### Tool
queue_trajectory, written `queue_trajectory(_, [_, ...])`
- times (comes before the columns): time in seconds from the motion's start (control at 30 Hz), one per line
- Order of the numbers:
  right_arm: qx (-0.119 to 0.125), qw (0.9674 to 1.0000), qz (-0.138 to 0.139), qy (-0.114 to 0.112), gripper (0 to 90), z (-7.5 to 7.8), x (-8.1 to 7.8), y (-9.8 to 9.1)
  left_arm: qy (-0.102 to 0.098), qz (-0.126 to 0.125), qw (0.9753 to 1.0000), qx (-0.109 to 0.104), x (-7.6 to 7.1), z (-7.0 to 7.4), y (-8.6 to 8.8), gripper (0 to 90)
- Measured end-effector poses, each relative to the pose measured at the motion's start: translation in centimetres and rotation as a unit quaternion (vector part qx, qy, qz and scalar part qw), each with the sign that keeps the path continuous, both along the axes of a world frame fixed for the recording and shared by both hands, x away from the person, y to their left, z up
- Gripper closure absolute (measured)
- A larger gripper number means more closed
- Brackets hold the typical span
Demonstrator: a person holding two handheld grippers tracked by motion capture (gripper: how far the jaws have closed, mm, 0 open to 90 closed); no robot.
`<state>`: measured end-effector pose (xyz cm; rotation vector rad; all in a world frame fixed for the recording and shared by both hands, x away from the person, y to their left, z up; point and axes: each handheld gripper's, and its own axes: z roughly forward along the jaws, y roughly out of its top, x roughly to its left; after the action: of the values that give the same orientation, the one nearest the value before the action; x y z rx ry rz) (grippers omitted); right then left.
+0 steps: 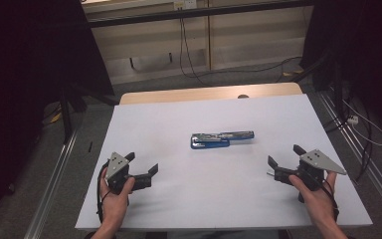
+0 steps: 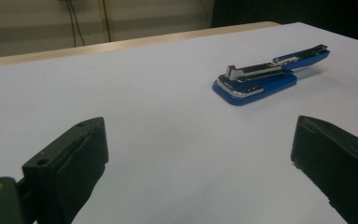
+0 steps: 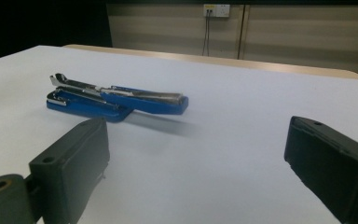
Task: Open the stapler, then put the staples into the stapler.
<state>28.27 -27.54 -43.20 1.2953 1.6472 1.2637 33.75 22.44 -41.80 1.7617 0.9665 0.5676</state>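
A blue stapler lies swung wide open in the middle of the white table sheet, its metal staple track exposed. My left gripper rests low at the near left, held in a hand, jaws wide apart with nothing between them. At the near right my right gripper is also open and holds nothing. Through the left gripper view the stapler sits ahead and to the right of the jaws. In the right gripper view the stapler lies ahead and to the left.
The wooden table edge shows beyond the white sheet. Cables hang down the far wall and trail over the floor. Metal rails run along both sides of the table, with dark stands behind.
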Motion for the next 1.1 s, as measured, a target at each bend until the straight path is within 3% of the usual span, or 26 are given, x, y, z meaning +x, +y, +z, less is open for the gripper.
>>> queue_trajectory(0.1, [-0.008, 0.9999, 0.007, 0.014, 5.6, -0.3, -0.6, 0.1, -0.001, -0.003, 1.0000, 0.006, -0.4, 0.0, 0.2, 4.1])
queue_trajectory(0.2, [-0.008, 0.9999, 0.009, 0.003, 5.4, -0.1, -1.1, 0.1, -0.004, -0.001, 1.0000, 0.002, -0.8, 0.1, 0.6, 4.1])
queue_trajectory(0.37, [-0.007, 0.9999, 0.010, 0.011, 5.6, -0.3, -0.8, 0.1, -0.001, -0.009, 0.9999, 0.010, -0.8, -0.1, 0.2, 3.8])
queue_trajectory(0.5, [-0.004, 0.9999, 0.012, 0.002, 5.5, 0.1, -0.9, 0.1, 0.001, -0.022, 0.9997, 0.014, -0.8, -0.1, -0.3, 3.8])
queue_trajectory(0.67, [-0.009, 0.9998, 0.016, 0.007, 5.7, -0.1, -0.6, 0.2, 0.003, -0.029, 0.9994, 0.018, -0.7, -0.2, -0.7, 3.9])
queue_trajectory(0.8, [-0.009, 0.9993, 0.033, 0.012, 5.2, 0.0, -0.3, 0.6, 0.015, -0.036, 0.9992, 0.008, -0.4, -0.3, -0.6, 4.5])
queue_trajectory(1.1, [-0.014, 0.9972, 0.069, 0.025, 5.5, 0.1, 0.5, 1.5, 0.012, -0.046, 0.9988, 0.010, -0.7, 0.0, -0.3, 4.5])
